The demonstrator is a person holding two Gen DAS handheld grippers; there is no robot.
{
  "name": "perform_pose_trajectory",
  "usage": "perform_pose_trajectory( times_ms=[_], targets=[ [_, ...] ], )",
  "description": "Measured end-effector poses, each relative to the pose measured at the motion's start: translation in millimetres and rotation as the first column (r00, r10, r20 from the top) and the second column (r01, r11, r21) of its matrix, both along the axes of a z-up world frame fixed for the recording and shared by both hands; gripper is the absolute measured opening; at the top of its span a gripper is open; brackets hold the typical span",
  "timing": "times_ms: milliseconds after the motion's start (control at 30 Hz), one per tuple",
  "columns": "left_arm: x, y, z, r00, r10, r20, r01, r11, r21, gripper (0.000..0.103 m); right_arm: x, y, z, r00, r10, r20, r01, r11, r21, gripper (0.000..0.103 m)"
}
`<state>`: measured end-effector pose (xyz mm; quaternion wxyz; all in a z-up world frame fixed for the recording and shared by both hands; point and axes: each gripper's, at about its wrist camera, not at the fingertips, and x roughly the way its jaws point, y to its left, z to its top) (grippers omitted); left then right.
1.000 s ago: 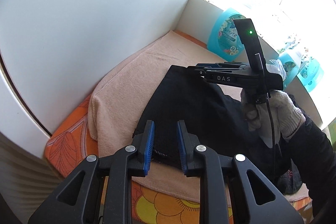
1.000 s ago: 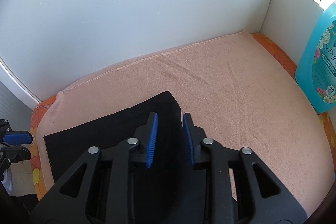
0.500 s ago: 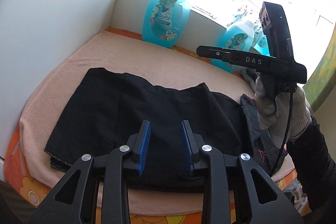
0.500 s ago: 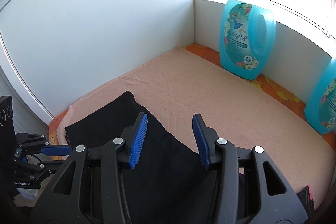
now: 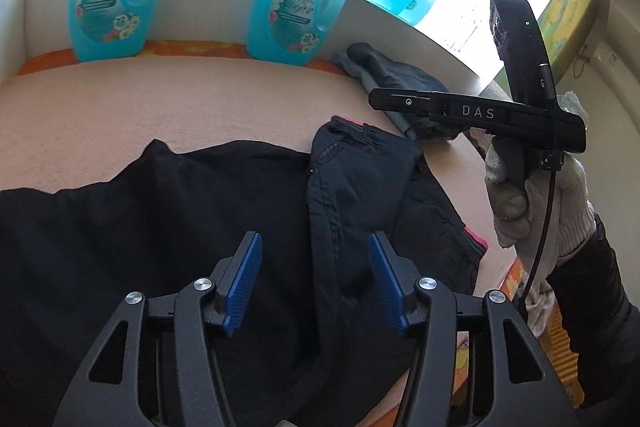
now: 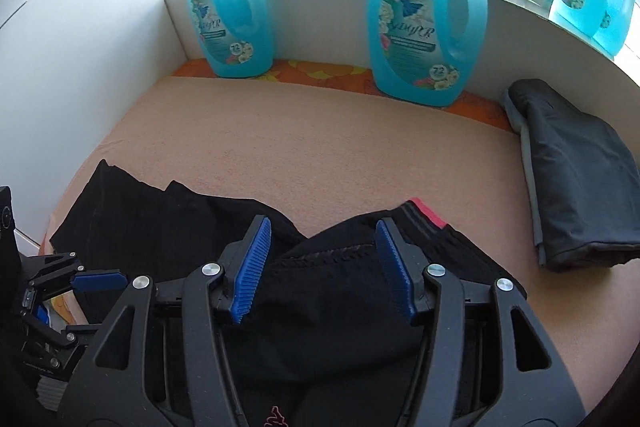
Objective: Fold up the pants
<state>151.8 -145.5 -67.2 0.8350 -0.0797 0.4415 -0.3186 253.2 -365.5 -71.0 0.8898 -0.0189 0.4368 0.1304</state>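
Both grippers are spread wide and holding nothing: your left gripper (image 5: 314, 281) hangs over the black pants (image 5: 168, 227), and your right gripper (image 6: 322, 269) hovers above the waistband end of the same pair, jaws well apart, blue pads (image 6: 252, 267) clear of the cloth.

Biggest thing first: the peach towel (image 6: 320, 147) covers the work surface, and the pants lie across its near edge, one end flat toward the left, the other bunched where the red-trimmed waistband (image 6: 424, 213) is flipped up. That's one pair to fold, and in my judgement the fold is only partly made.

What could go wrong? If you close on that rumpled waistband you may catch a single layer, and the rest would drag and twist as you lift. The near edge of the pants looks close to the edge of the towel, so a hard pull toward you could slide them off. With your gloved right hand (image 5: 532, 211) held high in the left view, the two tools could also bump if both reach for the same fold.

Now the count: one dark folded garment (image 6: 576, 183) sits well apart on the right. Two big blue bottles (image 6: 424, 7) stand on the surface against the back wall, and more blue bottles and small pouches sit on the sill behind, too crowded to count.
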Motion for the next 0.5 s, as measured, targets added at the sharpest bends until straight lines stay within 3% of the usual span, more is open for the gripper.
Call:
perform_pose_trajectory(
  times_ms=[267,367,400,433,500],
  targets=[
    [53.9,-57.3,-31.2,0.986,-0.031,-0.162,0.047,0.994,0.095,0.059,-0.8,-50.6,-6.0,0.993,-0.095,-0.069,0.1,0.991,0.085,0.063],
    [63.1,-62.3,-40.5,0.98,-0.031,-0.198,0.047,0.996,0.078,0.057,6.7,-51.4,-9.7,0.991,-0.101,-0.092,0.109,0.99,0.094,0.064],
    [65.1,-63.6,-43.3,0.978,-0.031,-0.207,0.047,0.996,0.075,0.052,9.7,-49.9,-11.8,0.99,-0.101,-0.101,0.111,0.989,0.097,0.064],
    [67.7,-63.2,-46.2,0.977,-0.029,-0.213,0.047,0.996,0.076,0.038,13.3,-48.8,-14.1,0.988,-0.099,-0.114,0.111,0.988,0.105,0.064],
    [68.8,-66.2,-47.1,0.979,-0.028,-0.204,0.046,0.995,0.084,0.019,22.3,-46.2,-20.6,0.984,-0.101,-0.149,0.12,0.985,0.122,0.064]
  ],
)
